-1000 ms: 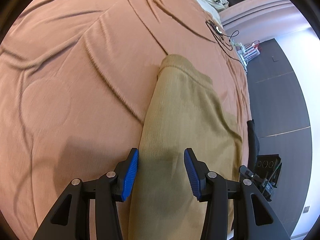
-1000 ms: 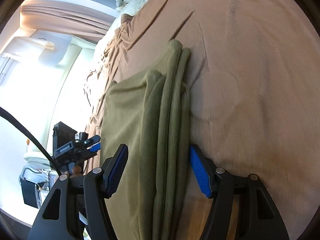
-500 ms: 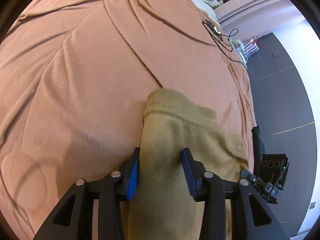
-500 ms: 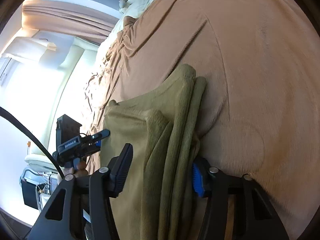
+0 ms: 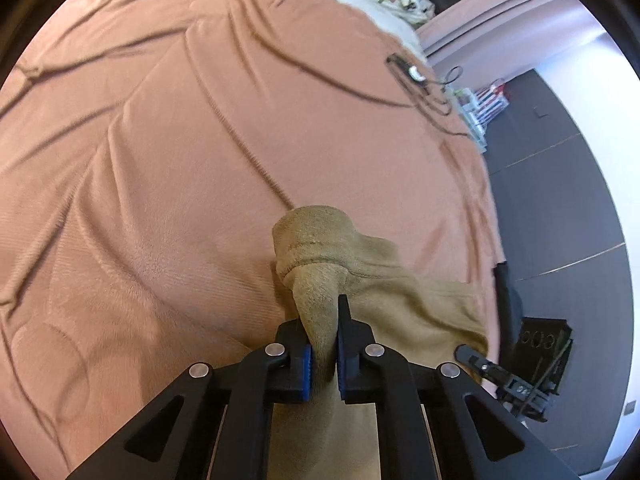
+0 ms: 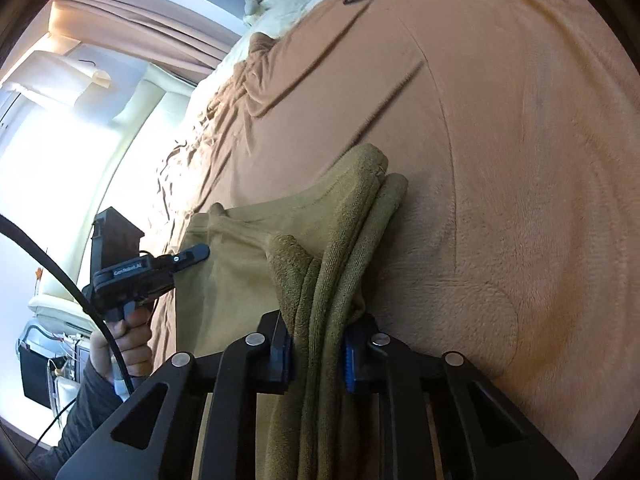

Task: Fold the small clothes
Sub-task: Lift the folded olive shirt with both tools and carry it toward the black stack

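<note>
- A soft olive-green fleece garment [image 5: 384, 280] lies on a bed with a peach-brown blanket [image 5: 160, 160].
- The left gripper [image 5: 322, 354] has just been closing, and its fingers now pinch the cloth's near left corner.
- The right gripper [image 6: 316, 354] has just been closing too, and it squeezes the thick folded edge on the near right.
- The cloth's long side runs away from both grippers, toward the far end of the bed.
- Both hold near corners, so neither is nearer; the free end lies far ahead.
</note>
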Demonstrator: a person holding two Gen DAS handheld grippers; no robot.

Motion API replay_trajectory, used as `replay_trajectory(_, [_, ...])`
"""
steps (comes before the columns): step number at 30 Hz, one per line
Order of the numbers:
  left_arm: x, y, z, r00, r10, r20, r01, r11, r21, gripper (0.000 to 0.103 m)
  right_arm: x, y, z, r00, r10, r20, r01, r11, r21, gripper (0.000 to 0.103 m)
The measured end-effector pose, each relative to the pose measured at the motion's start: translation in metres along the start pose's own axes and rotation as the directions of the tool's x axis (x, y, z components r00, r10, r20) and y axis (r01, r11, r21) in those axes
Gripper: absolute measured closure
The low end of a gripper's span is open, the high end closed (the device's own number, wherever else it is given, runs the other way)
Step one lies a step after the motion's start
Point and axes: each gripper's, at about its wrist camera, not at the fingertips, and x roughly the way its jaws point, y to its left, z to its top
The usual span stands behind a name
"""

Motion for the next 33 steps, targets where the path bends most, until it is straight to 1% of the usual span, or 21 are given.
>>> replay_trajectory(4, [-0.025,-0.014,-0.003,0.999,-0.015,0.034,0.014,1.000,0.025,0.094,-0.021,0.023,-0.006,0.998,0.026,0.051,-0.024,0.998,-0.055,0.089])
replay_trajectory(7, [-0.049,-0.025,-0.008,0.997,-0.034,0.068,0.031,0.999,0.036,0.094,-0.035,0.042,-0.012,0.996,0.034,0.081,-0.026,0.995,-0.092,0.089])
replay_trajectory(11, [-0.074,-0.036,-0.013,0.994,-0.049,0.102,0.044,0.998,0.055,0.094,-0.052,0.070,-0.024,0.993,0.023,0.116,-0.004,0.986,-0.164,0.089])
replay_trajectory(13, [-0.085,-0.041,-0.017,0.990,-0.071,0.122,0.064,0.996,0.060,0.094,-0.060,0.081,-0.030,0.991,0.013,0.134,0.012,0.982,-0.189,0.089])
replay_trajectory(18, [-0.111,-0.050,-0.027,0.982,-0.112,0.150,0.101,0.992,0.073,0.094,-0.088,0.097,-0.049,0.988,-0.016,0.156,0.052,0.972,-0.229,0.089])
replay_trajectory(22, [-0.130,-0.061,-0.032,0.975,-0.120,0.184,0.102,0.989,0.105,0.094,-0.110,0.116,-0.061,0.983,-0.015,0.181,0.063,0.964,-0.260,0.089])
replay_trajectory(24, [-0.140,-0.067,-0.036,0.969,-0.136,0.204,0.114,0.987,0.118,0.094,-0.120,0.124,-0.066,0.980,-0.013,0.196,0.068,0.959,-0.276,0.089])
replay_trajectory(28, [-0.158,-0.081,-0.044,0.961,-0.164,0.223,0.132,0.980,0.151,0.094,-0.148,0.132,-0.082,0.973,-0.007,0.232,0.079,0.951,-0.300,0.089])
replay_trajectory(29, [-0.161,-0.086,-0.047,0.959,-0.170,0.225,0.135,0.978,0.161,0.094,-0.159,0.130,-0.091,0.970,-0.006,0.241,0.082,0.949,-0.304,0.089])
replay_trajectory(30, [-0.166,-0.092,-0.049,0.958,-0.177,0.228,0.139,0.975,0.173,0.094,-0.161,0.131,-0.090,0.968,-0.007,0.250,0.086,0.948,-0.306,0.089])
replay_trajectory(33, [-0.178,-0.107,-0.057,0.953,-0.194,0.234,0.146,0.967,0.207,0.094,-0.183,0.137,-0.102,0.960,-0.008,0.281,0.101,0.943,-0.317,0.089])
